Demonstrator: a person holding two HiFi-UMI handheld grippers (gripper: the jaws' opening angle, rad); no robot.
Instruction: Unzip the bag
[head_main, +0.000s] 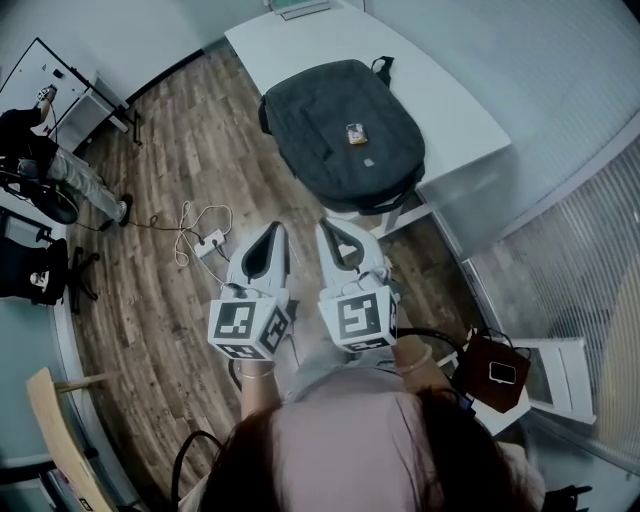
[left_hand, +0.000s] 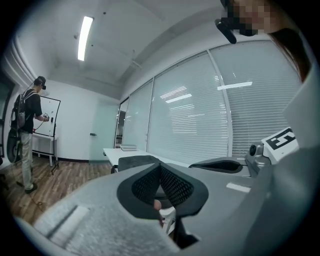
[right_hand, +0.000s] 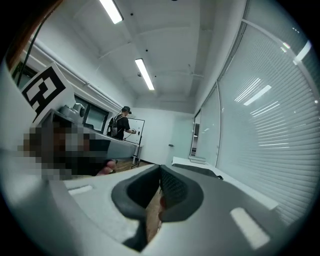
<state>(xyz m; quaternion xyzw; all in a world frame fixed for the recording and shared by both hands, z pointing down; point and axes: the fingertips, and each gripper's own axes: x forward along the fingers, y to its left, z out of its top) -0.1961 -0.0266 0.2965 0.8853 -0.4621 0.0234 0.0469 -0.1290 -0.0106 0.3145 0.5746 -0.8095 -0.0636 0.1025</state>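
Approach step: left gripper (head_main: 268, 242) and right gripper (head_main: 334, 236) hover closed, empty, short of dark grey fabric backpack (head_main: 340, 125); next, open and pinch its zipper pull.

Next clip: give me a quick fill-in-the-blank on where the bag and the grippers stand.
The bag lies on the ____ table.
The left gripper and the right gripper are both ____ and empty.
A power strip lies on the ____ floor.
Missing: white; shut; wooden.
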